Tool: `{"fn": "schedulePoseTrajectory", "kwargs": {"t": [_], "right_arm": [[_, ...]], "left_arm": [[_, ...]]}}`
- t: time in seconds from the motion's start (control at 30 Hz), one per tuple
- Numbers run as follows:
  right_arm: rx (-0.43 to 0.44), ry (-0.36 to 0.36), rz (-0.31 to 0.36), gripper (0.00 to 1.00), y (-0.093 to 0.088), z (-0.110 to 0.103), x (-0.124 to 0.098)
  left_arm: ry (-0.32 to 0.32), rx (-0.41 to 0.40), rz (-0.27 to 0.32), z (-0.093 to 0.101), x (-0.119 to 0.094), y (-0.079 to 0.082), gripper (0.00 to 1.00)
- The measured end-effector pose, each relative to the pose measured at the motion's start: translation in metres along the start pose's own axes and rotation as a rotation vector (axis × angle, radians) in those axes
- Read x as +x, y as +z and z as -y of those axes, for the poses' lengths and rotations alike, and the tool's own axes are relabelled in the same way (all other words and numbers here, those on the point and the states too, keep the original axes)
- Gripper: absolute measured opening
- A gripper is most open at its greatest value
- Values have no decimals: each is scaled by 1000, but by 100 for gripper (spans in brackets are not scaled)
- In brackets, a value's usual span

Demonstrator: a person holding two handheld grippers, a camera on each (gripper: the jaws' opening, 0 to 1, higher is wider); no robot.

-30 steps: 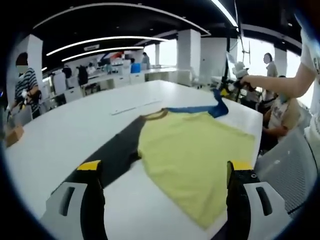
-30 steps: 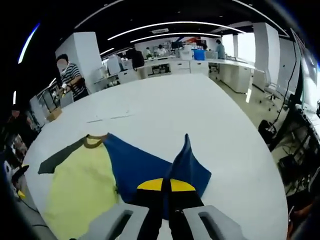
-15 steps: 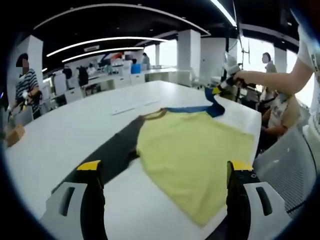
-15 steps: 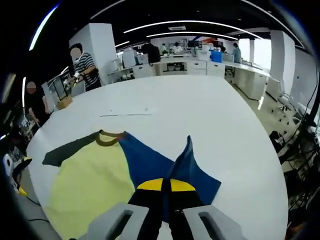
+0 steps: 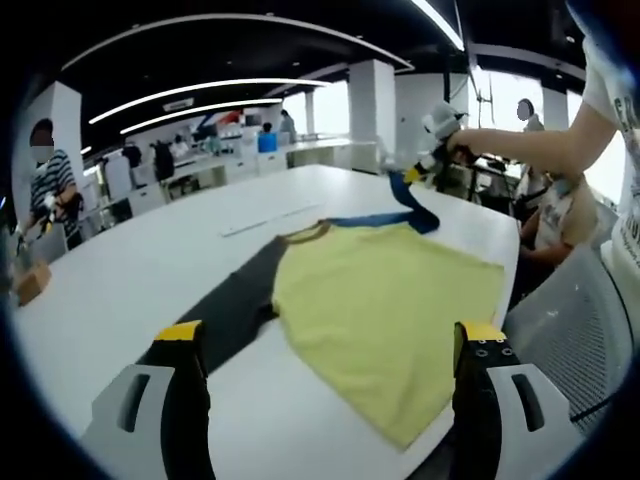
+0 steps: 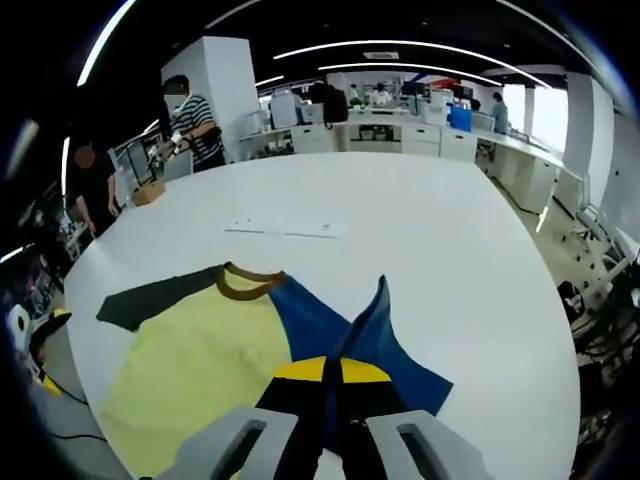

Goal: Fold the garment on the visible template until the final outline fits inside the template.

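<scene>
While the garment point(image 5: 390, 300) lies mostly flat on the white surface point(image 5: 120, 270) at frame centre, folding has barely begun: the right gripper point(image 6: 333, 385) pinches the lifted blue sleeve point(image 6: 370, 325); the left gripper point(image 5: 330, 345) hangs released, the dark sleeve point(image 5: 235, 305) unfolded.

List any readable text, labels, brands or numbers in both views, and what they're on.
None readable.
T-shirt: plain yellow body, dark sleeve, blue sleeve, no print showing.
White table: a thin strip lies on it; any marks are too small to read.
Left gripper and right gripper: yellow tips, no lettering.
Background desks: too blurred.
</scene>
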State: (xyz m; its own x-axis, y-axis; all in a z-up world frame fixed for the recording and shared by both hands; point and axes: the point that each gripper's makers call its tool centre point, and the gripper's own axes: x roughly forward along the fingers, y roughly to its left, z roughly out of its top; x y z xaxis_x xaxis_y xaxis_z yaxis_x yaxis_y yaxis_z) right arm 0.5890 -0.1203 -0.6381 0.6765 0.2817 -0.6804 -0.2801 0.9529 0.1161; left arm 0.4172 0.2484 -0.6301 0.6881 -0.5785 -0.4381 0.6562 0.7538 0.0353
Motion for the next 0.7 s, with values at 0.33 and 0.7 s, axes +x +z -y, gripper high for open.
{"fn": "schedulePoseTrajectory", "kwargs": {"t": [0.33, 0.7], "right_arm": [[-49, 44, -14, 0, 23, -18, 20], [-97, 75, -17, 0, 30, -57, 29]], "left_arm": [[-12, 4, 21, 3, 2, 2, 99], [-18, -11, 15, 6, 3, -3, 99]]}}
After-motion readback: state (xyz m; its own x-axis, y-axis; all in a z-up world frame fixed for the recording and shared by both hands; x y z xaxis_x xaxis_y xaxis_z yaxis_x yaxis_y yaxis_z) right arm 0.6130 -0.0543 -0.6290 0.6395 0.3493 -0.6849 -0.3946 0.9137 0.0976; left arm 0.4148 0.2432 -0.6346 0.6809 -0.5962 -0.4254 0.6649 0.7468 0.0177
